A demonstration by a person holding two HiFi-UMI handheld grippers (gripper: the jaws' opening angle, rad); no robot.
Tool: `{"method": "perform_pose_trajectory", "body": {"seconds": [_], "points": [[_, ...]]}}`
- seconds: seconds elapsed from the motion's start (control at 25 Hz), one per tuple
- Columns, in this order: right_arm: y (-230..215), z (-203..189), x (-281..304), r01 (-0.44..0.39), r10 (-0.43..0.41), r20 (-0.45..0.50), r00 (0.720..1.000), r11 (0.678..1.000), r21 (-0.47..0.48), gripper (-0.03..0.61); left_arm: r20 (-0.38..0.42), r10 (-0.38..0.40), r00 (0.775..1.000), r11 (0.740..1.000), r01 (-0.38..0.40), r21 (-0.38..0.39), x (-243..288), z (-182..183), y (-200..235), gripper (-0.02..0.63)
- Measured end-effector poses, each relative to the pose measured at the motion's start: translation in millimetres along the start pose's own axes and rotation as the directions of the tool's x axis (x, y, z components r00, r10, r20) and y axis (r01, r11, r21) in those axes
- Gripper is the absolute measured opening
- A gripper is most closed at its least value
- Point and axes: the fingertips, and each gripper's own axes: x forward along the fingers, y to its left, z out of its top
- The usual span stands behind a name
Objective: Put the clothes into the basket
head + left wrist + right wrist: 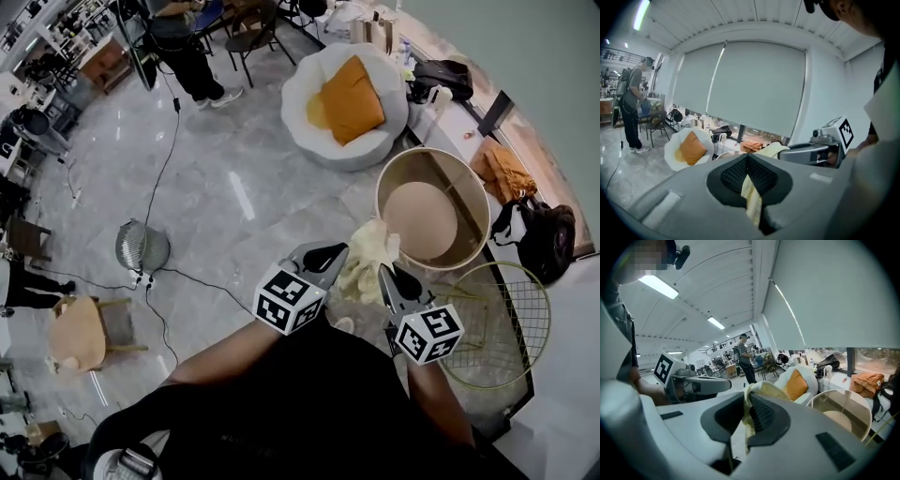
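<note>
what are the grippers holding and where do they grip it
One pale yellow cloth, shared: the left gripper pinches a fold at one side, the right gripper a fold at the other side.

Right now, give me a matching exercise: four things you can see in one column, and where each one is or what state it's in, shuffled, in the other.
Things:
1. yellow cloth
2. orange cushion
3. round tan basket
4. grey fan

Place or state:
A. lying on the white beanbag chair
B. standing on the floor, cable attached
C. clamped by the left gripper and the right gripper
D. empty

Pairs: 1-C, 2-A, 3-D, 4-B
</note>
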Motion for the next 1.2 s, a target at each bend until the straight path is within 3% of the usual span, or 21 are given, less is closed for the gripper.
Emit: {"method": "perform_pose_trajectory", "body": {"seconds": [0.28,0.48,0.88,1.2], "points": [[36.5,2.5,37.0,-0.126,0.124,-0.047,0.991,0.99,-0.062,0.036,0.026,0.096,0.995,0.995,-0.096,-0.022,-36.6,-2.0,31.1,0.0],[70.7,2.6,81.4,-0.22,0.211,-0.095,0.973,0.971,-0.094,0.035,0.033,0.2,0.979,0.978,-0.198,-0.063,-78.4,-12.1,74.8,0.0],[171.0,12.2,191.3,-0.347,0.326,-0.166,0.931,0.931,-0.111,0.035,0.057,0.338,0.939,0.933,-0.327,-0.147,-170.7,-23.1,189.3,0.0],[257.2,11.9,291.6,-0.448,0.407,-0.252,0.878,0.883,-0.137,0.036,0.075,0.434,0.898,0.886,-0.41,-0.214,-242.9,-37.3,292.5,0.0]]}}
